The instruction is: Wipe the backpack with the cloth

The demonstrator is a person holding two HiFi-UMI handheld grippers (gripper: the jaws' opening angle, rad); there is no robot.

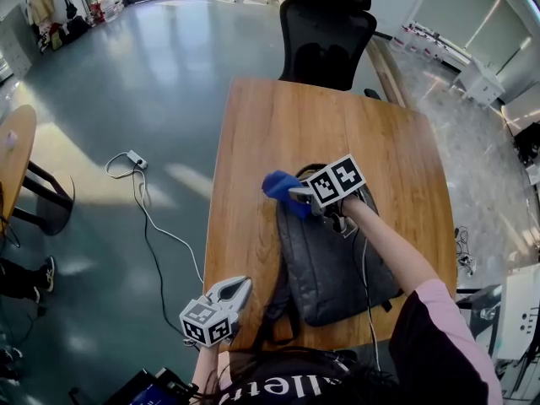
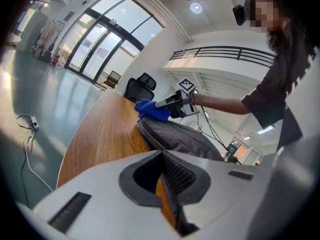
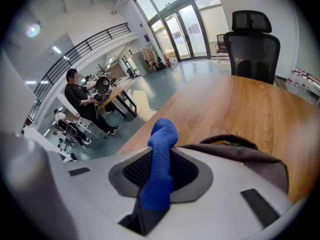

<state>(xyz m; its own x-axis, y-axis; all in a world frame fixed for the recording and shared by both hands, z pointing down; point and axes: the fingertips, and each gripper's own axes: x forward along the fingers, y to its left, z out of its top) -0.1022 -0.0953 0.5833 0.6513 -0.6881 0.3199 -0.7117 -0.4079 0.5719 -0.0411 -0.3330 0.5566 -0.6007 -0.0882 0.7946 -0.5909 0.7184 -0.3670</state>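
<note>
The right gripper (image 1: pixel 297 197) is reaching forward on an outstretched arm, its jaws clamping a cloth (image 1: pixel 278 184). The left gripper (image 1: pixel 243 287) is hovering close to the body, jaws together.

One backpack (image 1: pixel 331 264), one blue cloth (image 1: pixel 278 184), two grippers, left (image 1: pixel 244 286) and right (image 1: pixel 296 196).

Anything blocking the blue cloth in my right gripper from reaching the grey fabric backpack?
Nothing visible. The right gripper holds the blue cloth right at the grey fabric backpack's top end.
</note>
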